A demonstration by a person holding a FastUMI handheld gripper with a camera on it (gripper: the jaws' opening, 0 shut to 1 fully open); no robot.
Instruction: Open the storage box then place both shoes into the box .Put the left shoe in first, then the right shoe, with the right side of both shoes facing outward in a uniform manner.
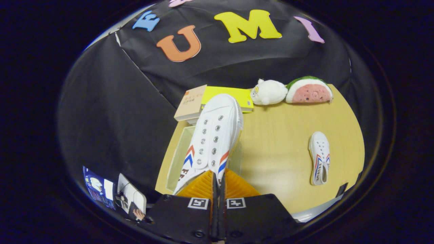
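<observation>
My gripper (218, 184) is shut on the heel end of a white canvas shoe (213, 135) with red and blue chevrons. The shoe hangs toe-forward ahead of the fingers. Beneath it stands the clear storage box (179, 152), open at the top, near the table's left edge. A second white shoe (319, 157) of the same kind lies on the wooden table (278, 142) to the right, its toe pointing away from me.
Behind the box lie a tan book (190, 103) and a yellow book (234, 96). A white plush toy (269, 91) and a watermelon-slice plush (309, 90) sit at the table's far edge. Black cloth hangs behind and to the left.
</observation>
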